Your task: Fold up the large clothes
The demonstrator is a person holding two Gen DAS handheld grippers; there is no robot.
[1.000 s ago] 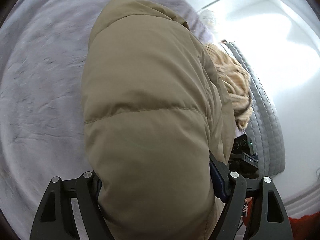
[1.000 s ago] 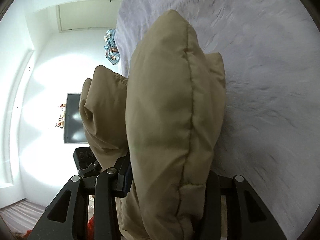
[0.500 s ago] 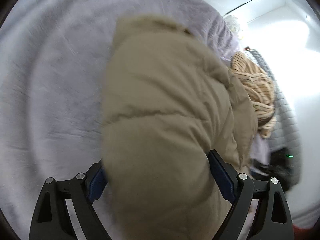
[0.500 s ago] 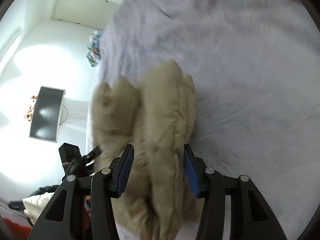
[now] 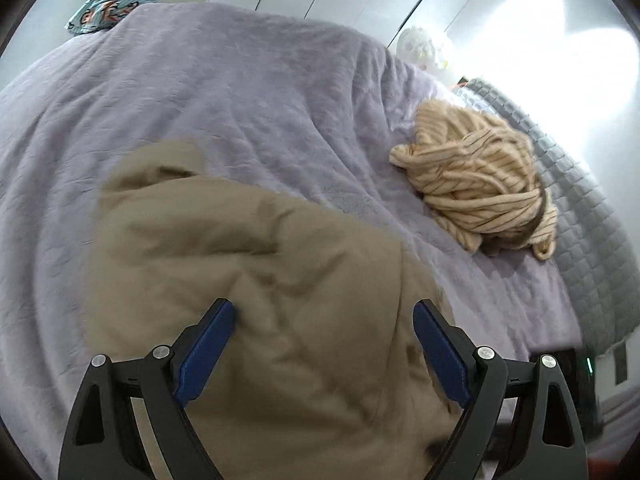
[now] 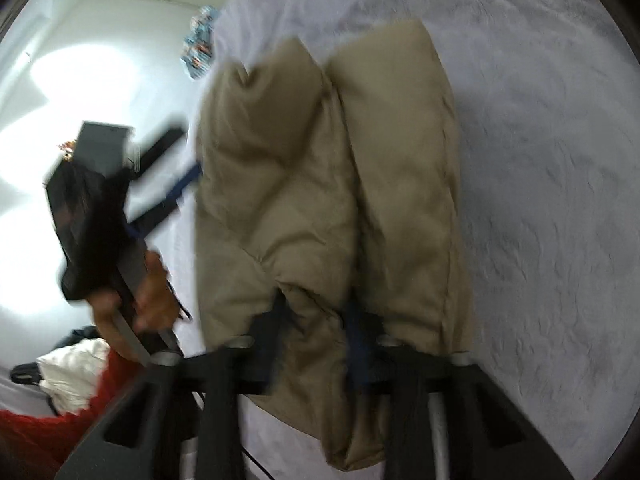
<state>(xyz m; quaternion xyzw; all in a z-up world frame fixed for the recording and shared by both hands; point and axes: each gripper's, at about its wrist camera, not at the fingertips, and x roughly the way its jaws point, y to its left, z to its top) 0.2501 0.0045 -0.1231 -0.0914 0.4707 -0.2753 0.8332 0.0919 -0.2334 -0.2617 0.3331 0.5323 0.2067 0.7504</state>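
**Puffer jacket bundled, one side released**

The left hand-held gripper (image 5: 324, 344) stands wide open over the tan jacket (image 5: 248, 264), pads clear. The jacket lies on the bed (image 5: 240, 92), at seven o'clock from the striped sweater (image 5: 476, 184). The right hand-held gripper (image 6: 316, 340) has just been closing and pinches a fold. Judged next: flatten the bundle and let go.

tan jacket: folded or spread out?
Folded. The jacket lies bunched in two thick puffy layers side by side on the bed, not laid flat.

bed: lilac blanket (image 5: 240, 92) | far corner: patterned cloth (image 5: 114, 2) | right edge: grey quilt (image 5: 580, 200)
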